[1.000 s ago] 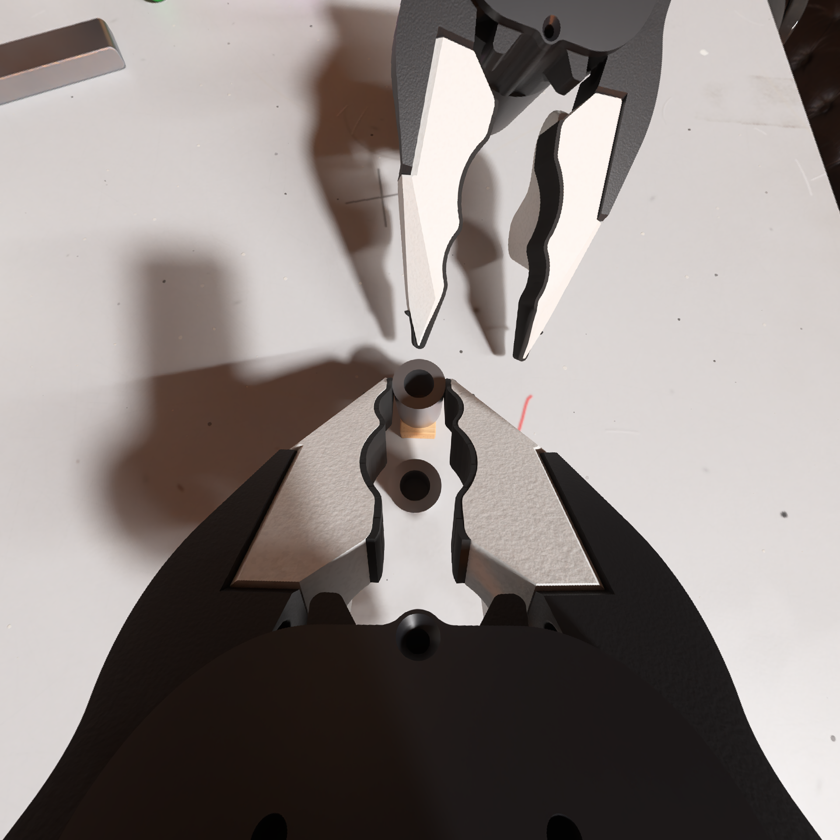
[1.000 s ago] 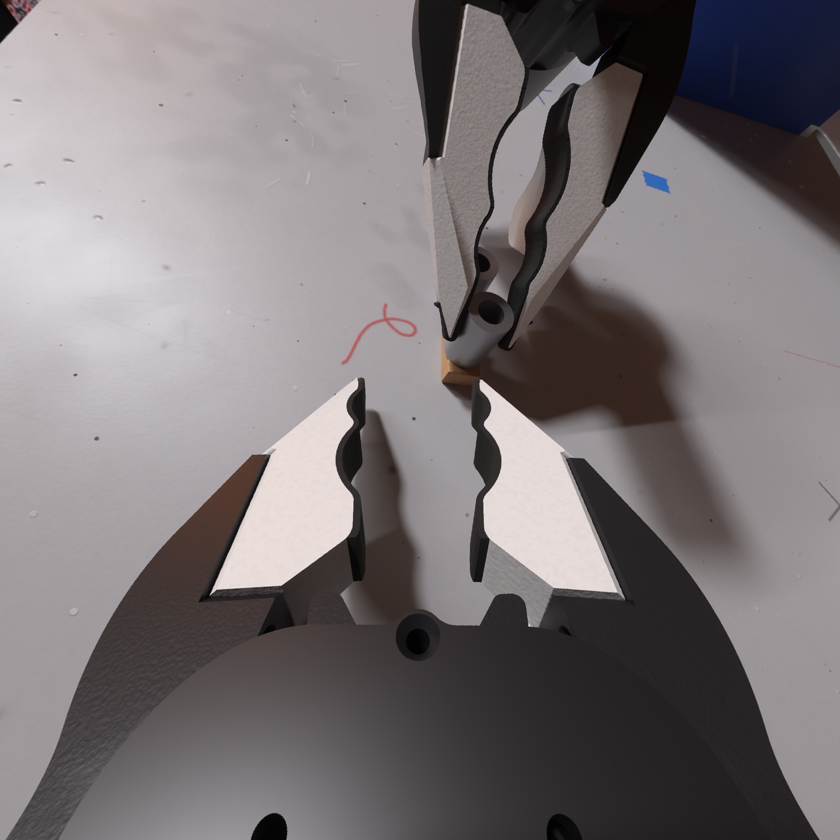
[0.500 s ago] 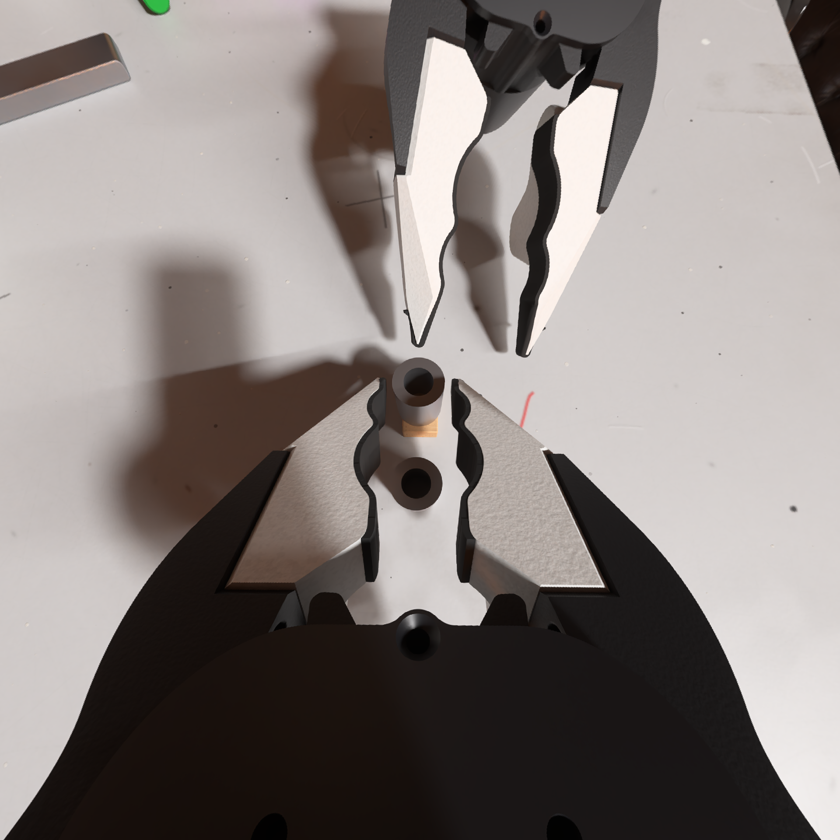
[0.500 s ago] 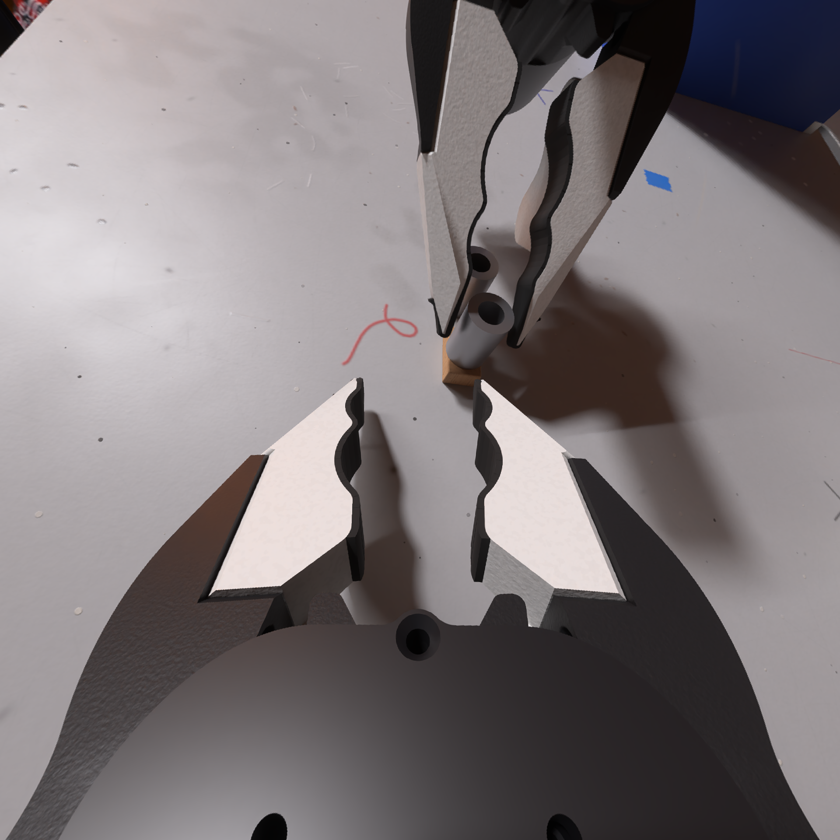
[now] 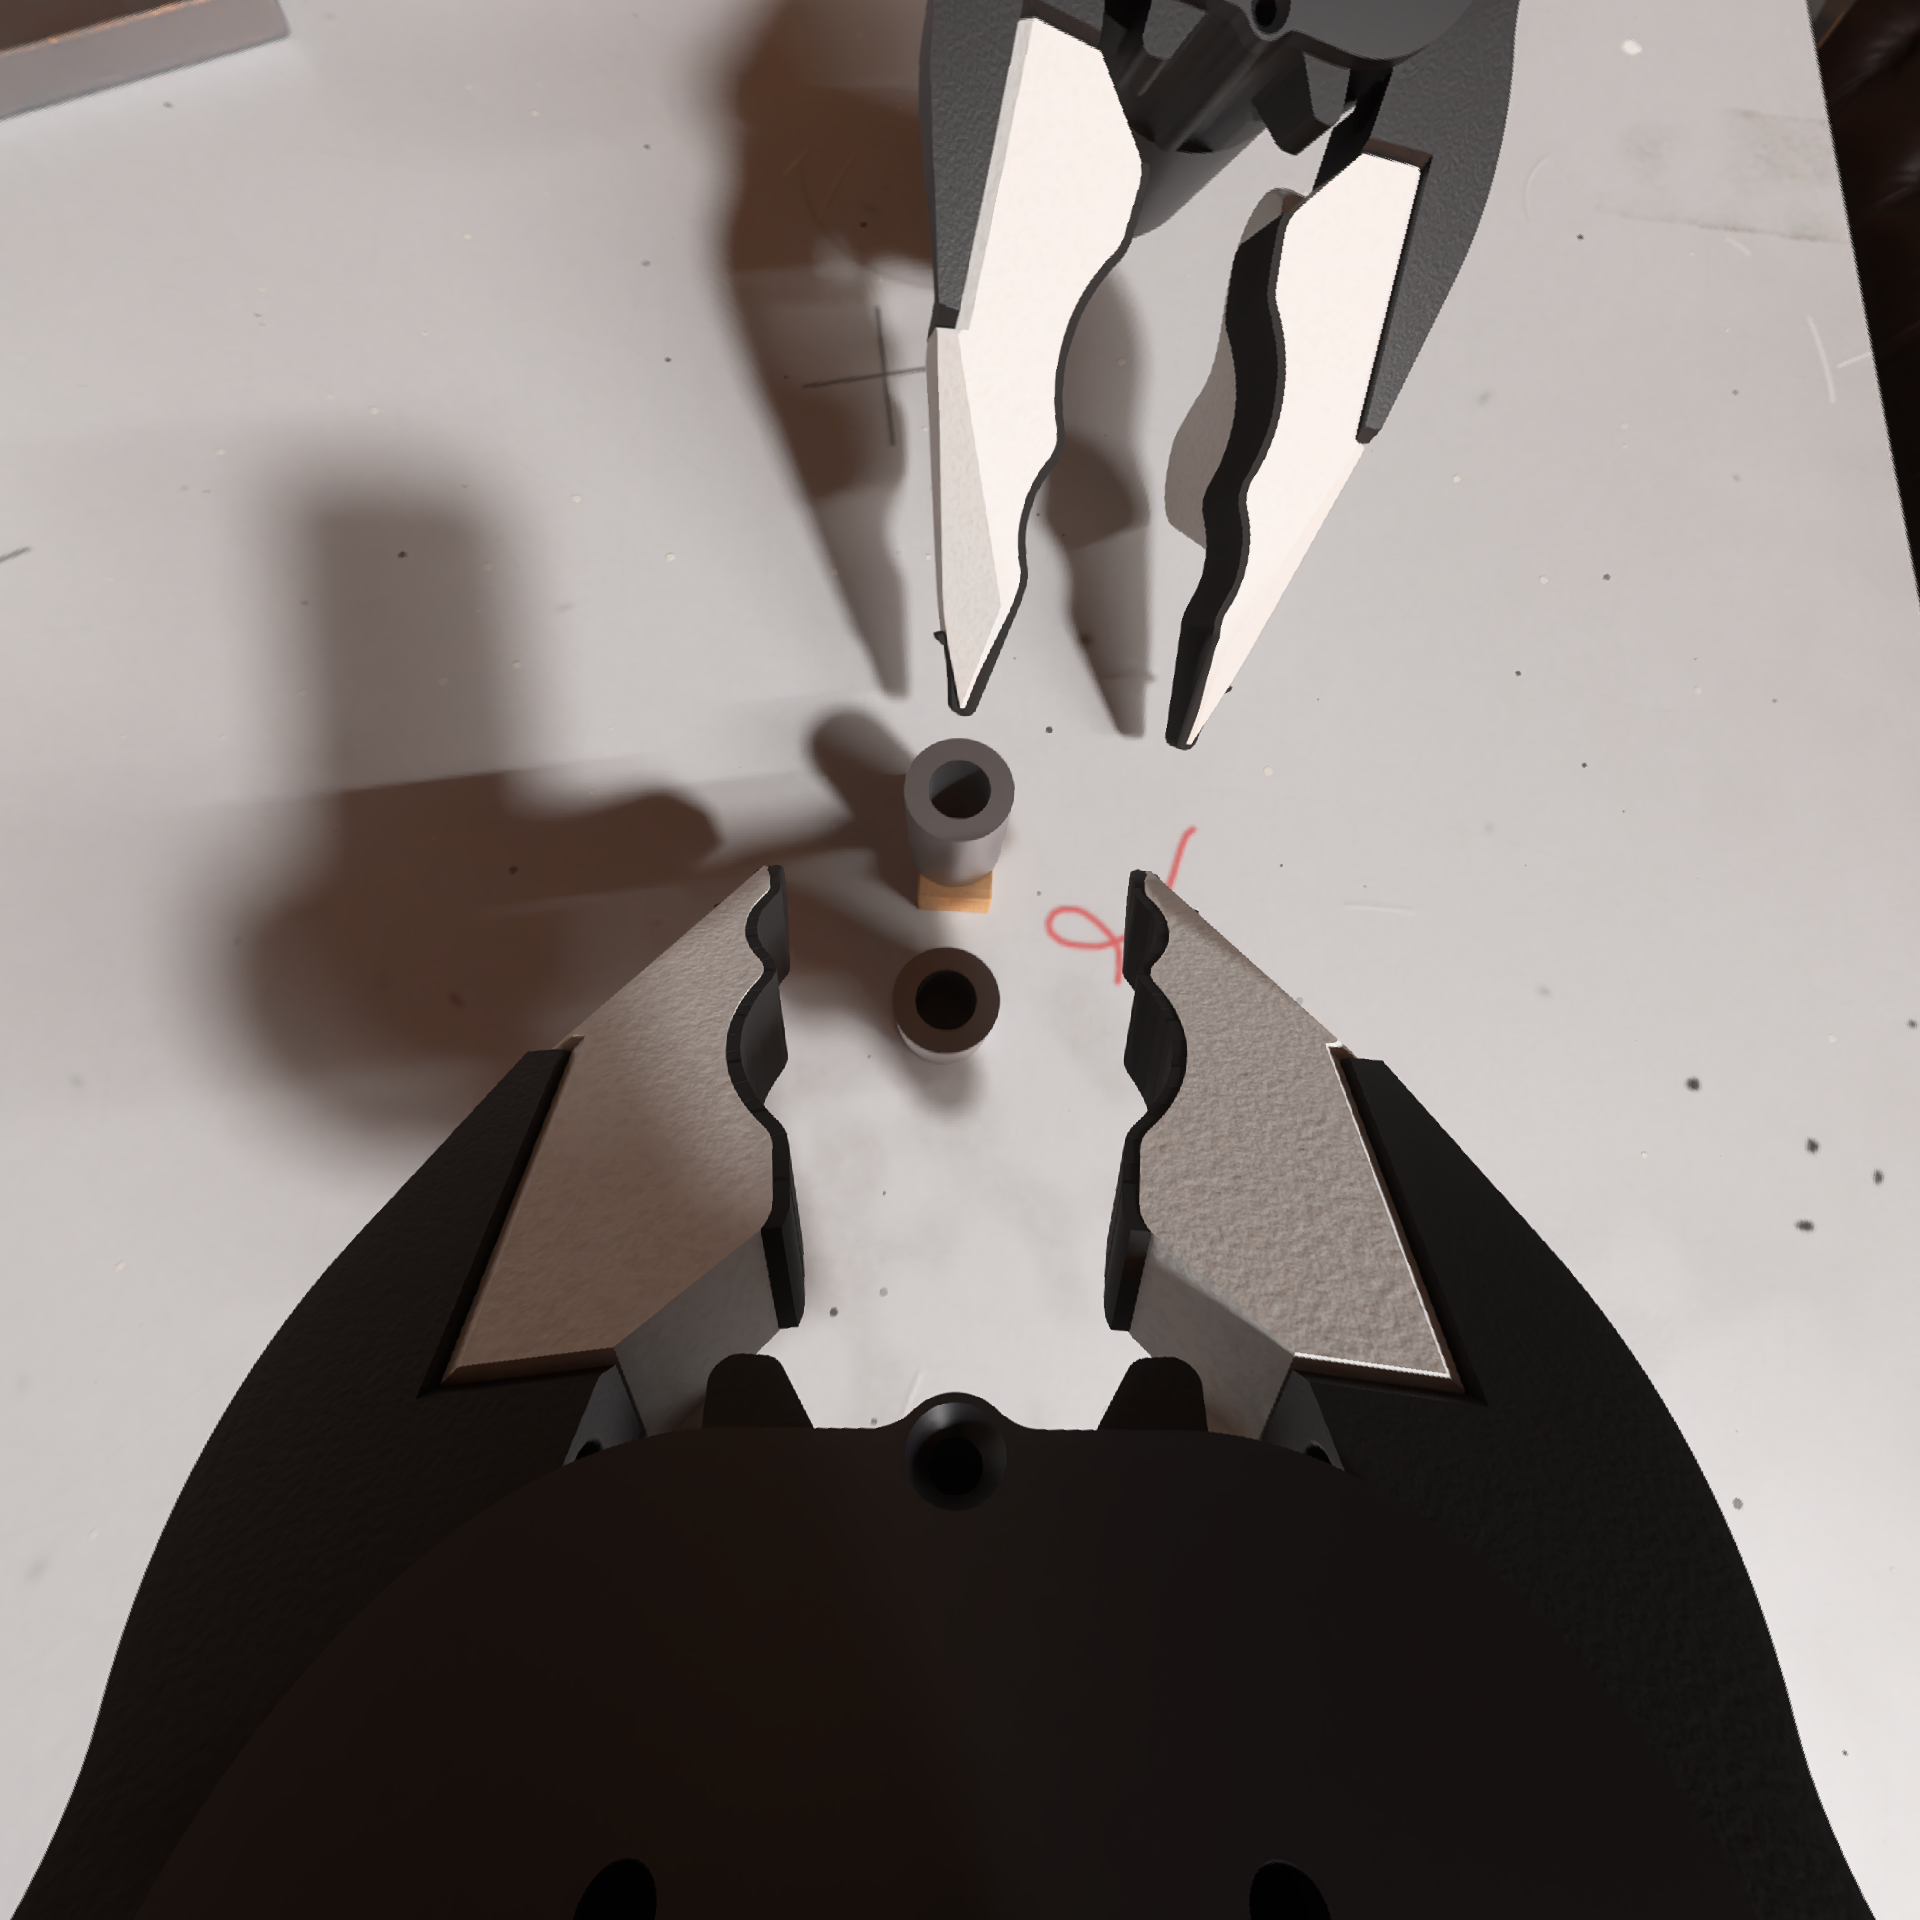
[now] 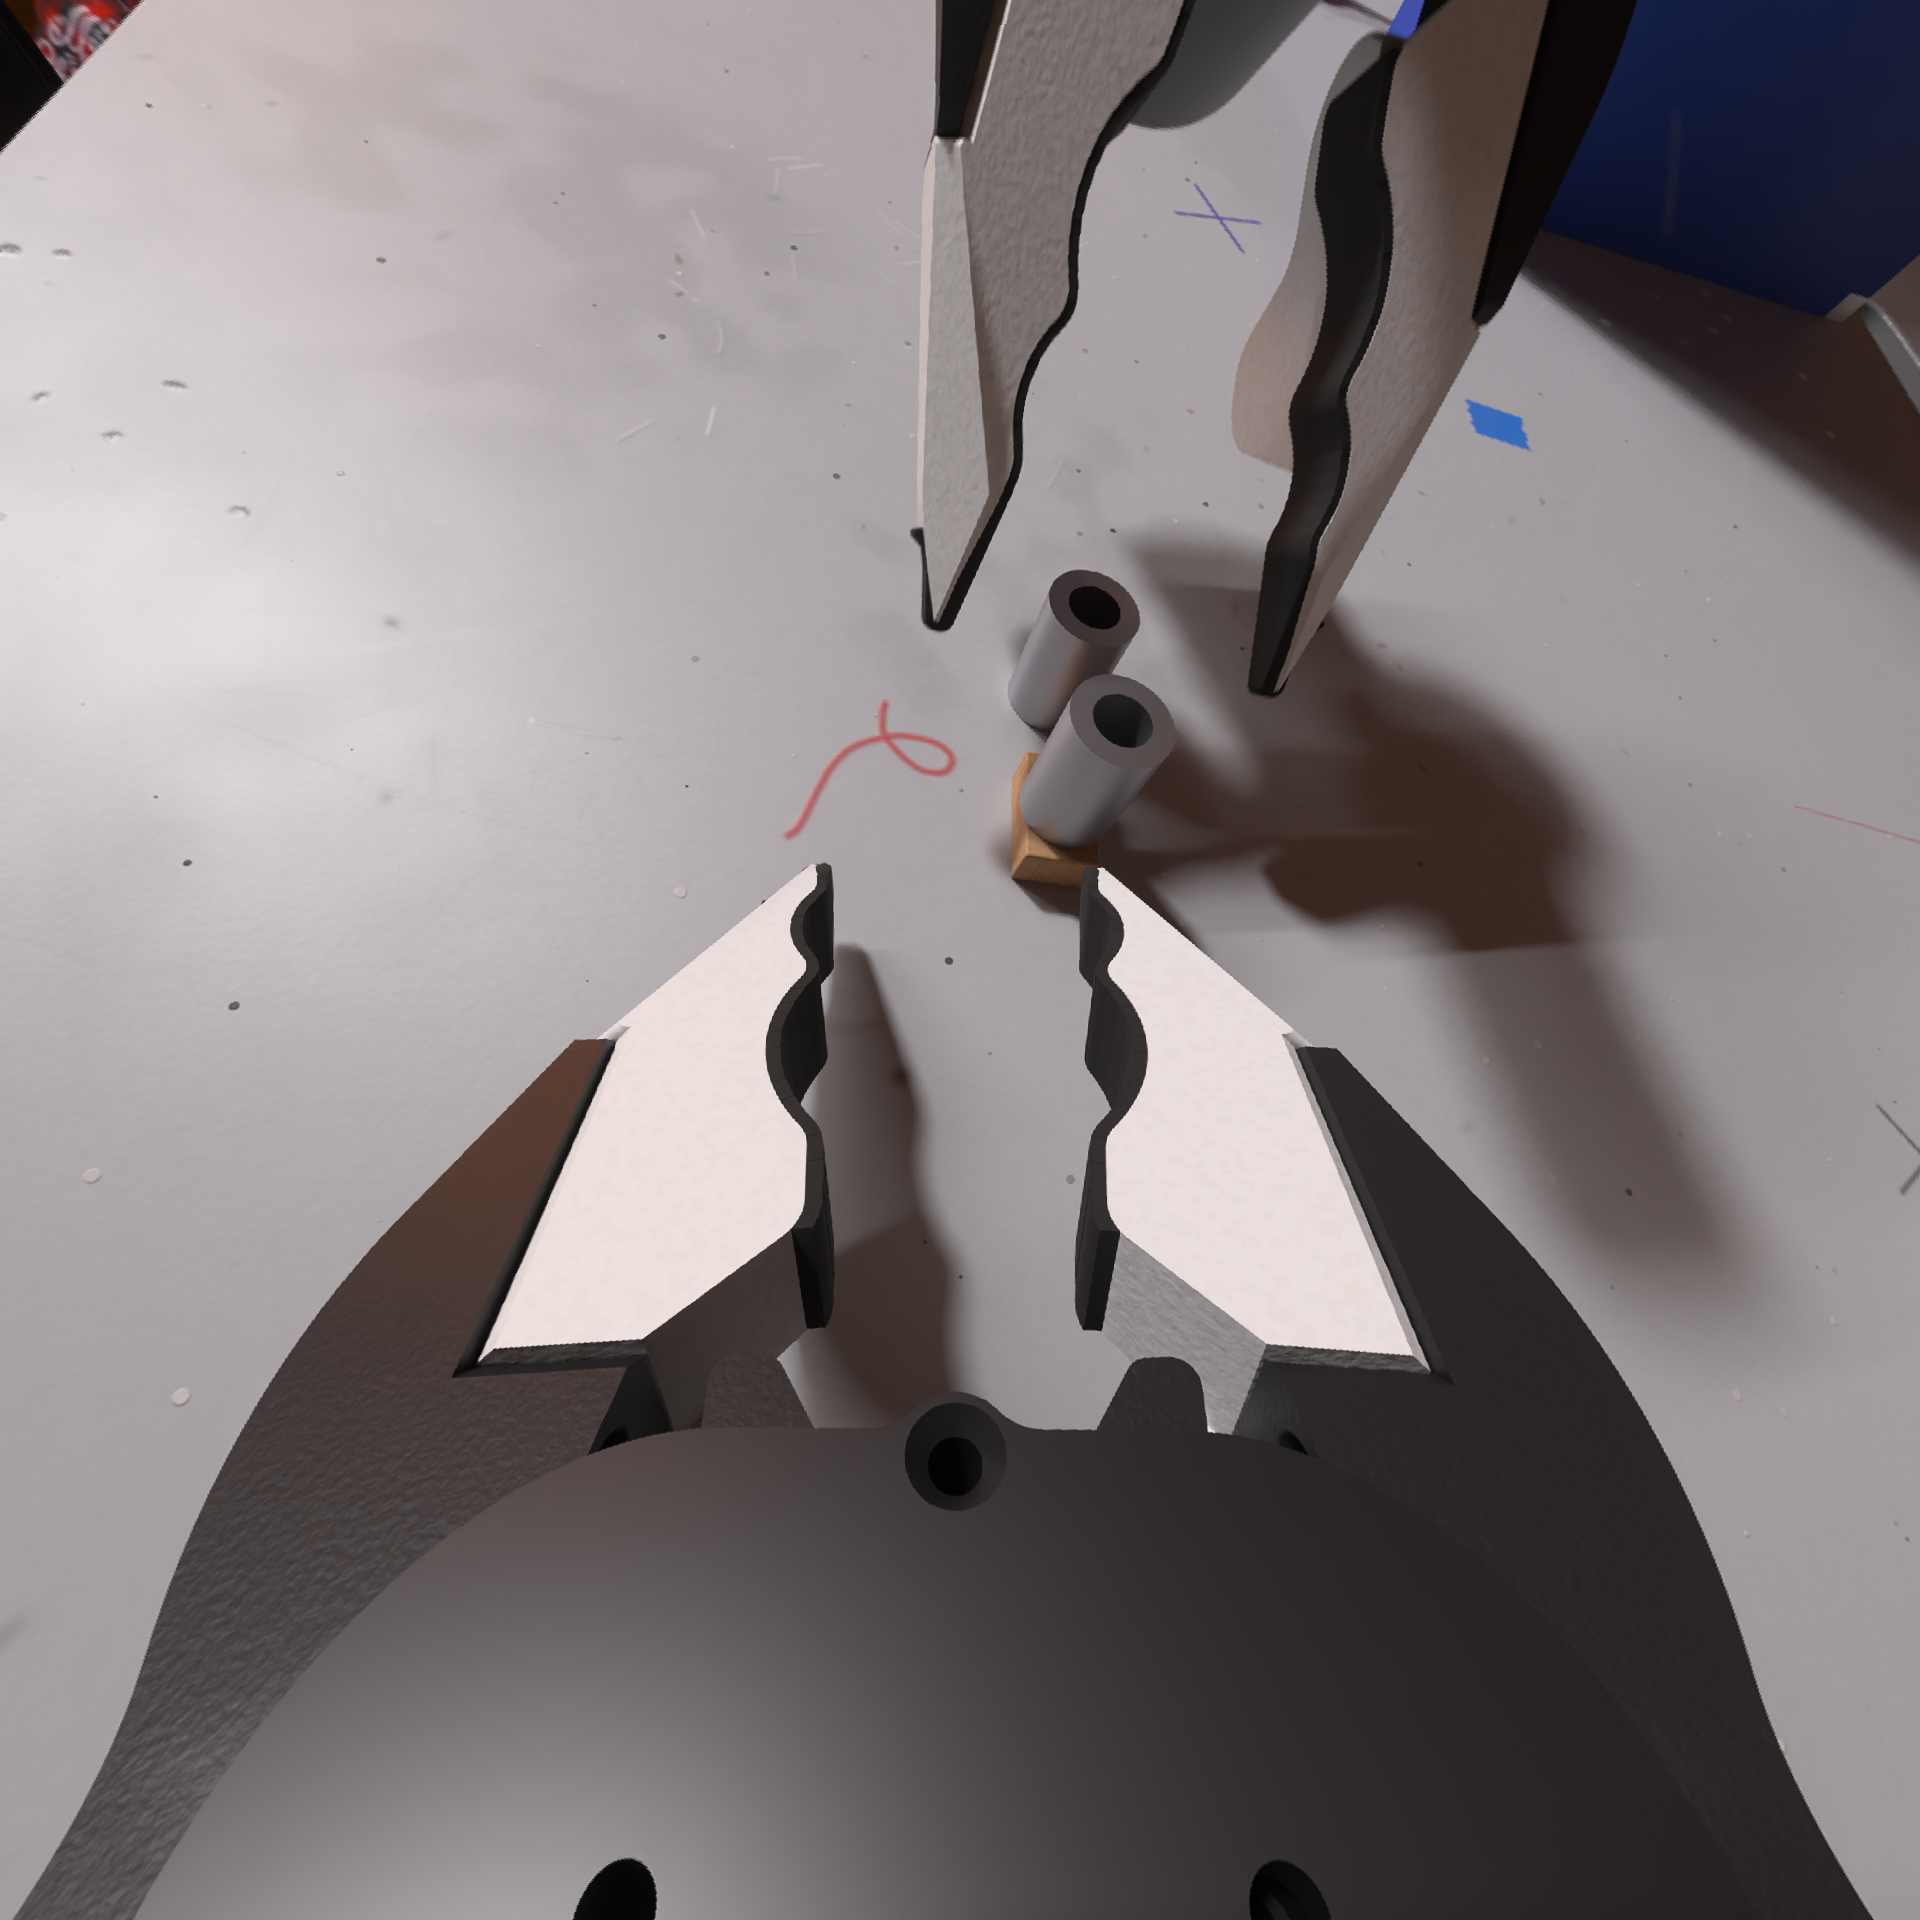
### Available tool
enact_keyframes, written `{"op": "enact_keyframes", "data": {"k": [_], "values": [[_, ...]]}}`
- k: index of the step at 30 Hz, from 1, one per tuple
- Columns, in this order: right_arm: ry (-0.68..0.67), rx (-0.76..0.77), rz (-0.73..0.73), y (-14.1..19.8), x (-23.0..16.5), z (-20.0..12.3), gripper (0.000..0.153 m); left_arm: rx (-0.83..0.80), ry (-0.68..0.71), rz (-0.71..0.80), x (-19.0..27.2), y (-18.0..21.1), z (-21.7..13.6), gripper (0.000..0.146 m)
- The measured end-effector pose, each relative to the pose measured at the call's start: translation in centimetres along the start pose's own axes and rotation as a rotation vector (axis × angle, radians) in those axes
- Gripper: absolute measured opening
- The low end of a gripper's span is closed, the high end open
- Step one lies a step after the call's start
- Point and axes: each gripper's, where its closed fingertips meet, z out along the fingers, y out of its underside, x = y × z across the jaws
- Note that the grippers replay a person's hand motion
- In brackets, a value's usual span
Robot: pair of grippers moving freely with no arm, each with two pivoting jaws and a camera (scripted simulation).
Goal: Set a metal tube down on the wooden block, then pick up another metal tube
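— Are the tools gripping anything?
— No — left tool (image 5: pixel 954 883) and right tool (image 6: pixel 954 873) both gape, empty. One metal tube (image 6: pixel 1091 764) stands on the wooden block (image 6: pixel 1044 857), the other tube (image 6: pixel 1070 649) on the desk (image 6: pixel 416 623) just beside.

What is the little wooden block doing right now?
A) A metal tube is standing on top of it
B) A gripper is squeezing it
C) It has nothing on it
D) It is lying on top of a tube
A: one metal tube stands on the wooden block, while the second tube stands on the table and both grippers are open, holding nothing.
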Motion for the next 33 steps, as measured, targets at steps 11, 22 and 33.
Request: {"op": "enact_keyframes", "data": {"k": [11,22,33], "values": [[0.001,-0.003,0.002,0.0,0.0,0.0,0.047,-0.034,-0.076,-0.033,-0.1,2.9,-0.7,0.061],[0.002,-0.004,0.002,0.0,0.0,0.0,0.046,-0.023,-0.071,0.05,-0.4,3.0,0.4,0.031],[0.038,0.021,-0.046,-0.5,0.0,-0.4,0.045,-0.014,-0.06,0.07,-0.2,3.1,0.7,0.022]]}}
